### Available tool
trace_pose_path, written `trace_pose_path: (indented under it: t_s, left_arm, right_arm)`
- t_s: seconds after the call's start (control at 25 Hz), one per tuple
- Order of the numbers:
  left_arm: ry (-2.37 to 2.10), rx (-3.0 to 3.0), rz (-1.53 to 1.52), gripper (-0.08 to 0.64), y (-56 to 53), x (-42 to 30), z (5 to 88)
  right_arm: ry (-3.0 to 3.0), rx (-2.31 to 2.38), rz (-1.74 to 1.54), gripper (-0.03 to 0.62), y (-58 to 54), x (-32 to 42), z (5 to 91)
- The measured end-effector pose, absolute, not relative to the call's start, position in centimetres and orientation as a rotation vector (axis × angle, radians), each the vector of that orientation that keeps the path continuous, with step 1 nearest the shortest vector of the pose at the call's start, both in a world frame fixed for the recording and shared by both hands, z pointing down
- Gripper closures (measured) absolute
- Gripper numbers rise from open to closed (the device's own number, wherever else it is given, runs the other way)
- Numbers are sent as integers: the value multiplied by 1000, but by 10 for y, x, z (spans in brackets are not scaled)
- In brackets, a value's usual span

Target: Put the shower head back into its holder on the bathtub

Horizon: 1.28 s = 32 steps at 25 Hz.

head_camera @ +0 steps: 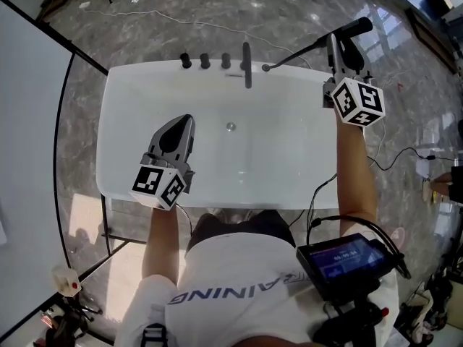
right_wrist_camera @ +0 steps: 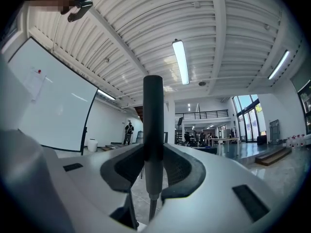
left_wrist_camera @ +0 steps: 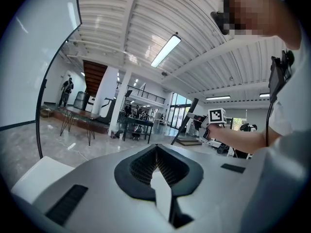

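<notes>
The black shower head (head_camera: 353, 29) is a slim wand, held over the floor beyond the far right corner of the white bathtub (head_camera: 123, 100). My right gripper (head_camera: 346, 48) is shut on its handle. In the right gripper view the shower head (right_wrist_camera: 153, 115) stands upright between the pads, with its hose (right_wrist_camera: 151, 208) hanging below. The hose (head_camera: 296, 53) runs left to a small fitting (head_camera: 266, 68) on the tub's far rim. My left gripper (head_camera: 180, 123) hovers over the tub's left half, shut and empty. In the left gripper view the left gripper (left_wrist_camera: 156, 155) points toward the shower head (left_wrist_camera: 187, 123).
Three dark knobs (head_camera: 205, 61) and a long spout (head_camera: 247, 65) line the far rim. A drain (head_camera: 230, 126) sits mid-tub. A whiteboard (head_camera: 29, 136) stands at the left. Cables (head_camera: 405, 154) lie on the marble floor at the right. A screen device (head_camera: 343, 262) hangs at the person's waist.
</notes>
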<state>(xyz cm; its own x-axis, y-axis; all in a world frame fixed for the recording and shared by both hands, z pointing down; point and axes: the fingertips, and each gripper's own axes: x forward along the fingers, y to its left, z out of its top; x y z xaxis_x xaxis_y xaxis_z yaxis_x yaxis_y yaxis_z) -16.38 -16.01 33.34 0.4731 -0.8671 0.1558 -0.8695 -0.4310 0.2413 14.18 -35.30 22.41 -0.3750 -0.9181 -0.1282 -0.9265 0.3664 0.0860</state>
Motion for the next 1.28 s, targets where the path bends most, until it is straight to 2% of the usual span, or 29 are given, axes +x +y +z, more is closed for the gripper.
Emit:
trace_pose_path:
  t_s: [1.28]
  left_arm:
    - [-1571, 2286, 31, 543, -217, -139, 413]
  right_arm:
    - [2742, -1672, 15, 471, -492, 130, 415]
